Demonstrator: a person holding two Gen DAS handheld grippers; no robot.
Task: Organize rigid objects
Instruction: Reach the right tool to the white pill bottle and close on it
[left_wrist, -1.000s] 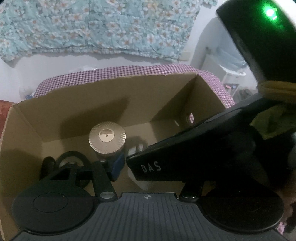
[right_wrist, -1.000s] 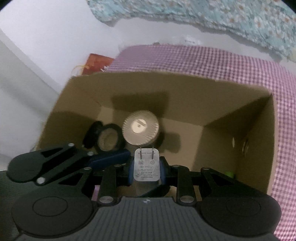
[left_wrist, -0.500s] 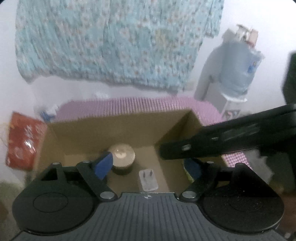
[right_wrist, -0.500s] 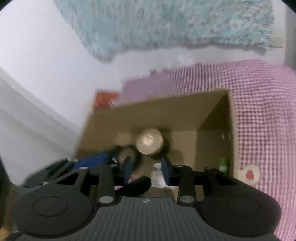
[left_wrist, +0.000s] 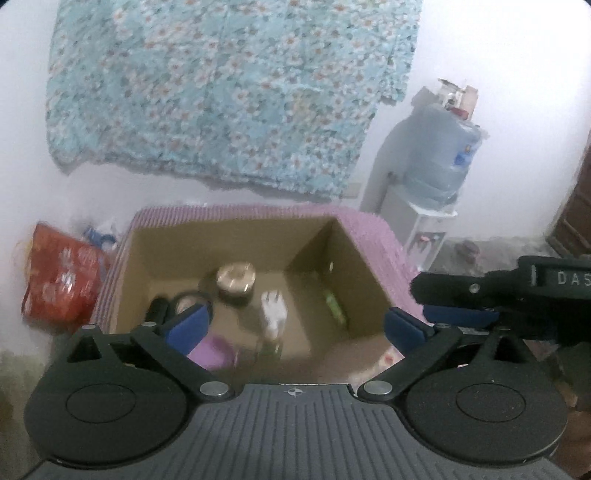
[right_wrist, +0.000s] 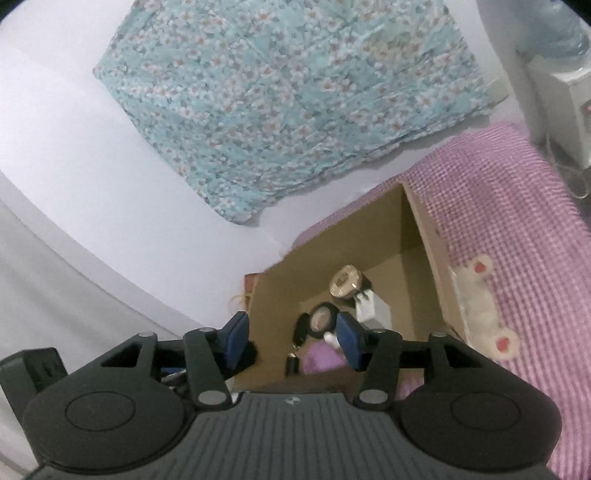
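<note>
An open cardboard box (left_wrist: 317, 243) (right_wrist: 417, 229) stands on a pink checked cloth. Inside lie a white plug charger (left_wrist: 273, 308) (right_wrist: 365, 306), a gold-lidded jar (left_wrist: 235, 277) (right_wrist: 345, 284), a black tape roll (left_wrist: 183, 302) (right_wrist: 321, 319), a green item (left_wrist: 334, 304) and a purple item (left_wrist: 212, 350) (right_wrist: 319, 356). My left gripper (left_wrist: 295, 328) is open and empty, raised above the box. My right gripper (right_wrist: 291, 338) is open and empty, high over the box's near left corner. The right gripper's body (left_wrist: 517, 291) shows at the right of the left wrist view.
A white plush toy with red spots (right_wrist: 484, 310) lies on the pink cloth (right_wrist: 517, 229) right of the box. A red bag (left_wrist: 59, 273) sits left of the box. A water dispenser (left_wrist: 432, 177) stands at the back right. A floral cloth (left_wrist: 221, 92) hangs on the wall.
My right gripper let go of the white charger, which now lies in the box. Both grippers have opened and lifted up and away from the box.
</note>
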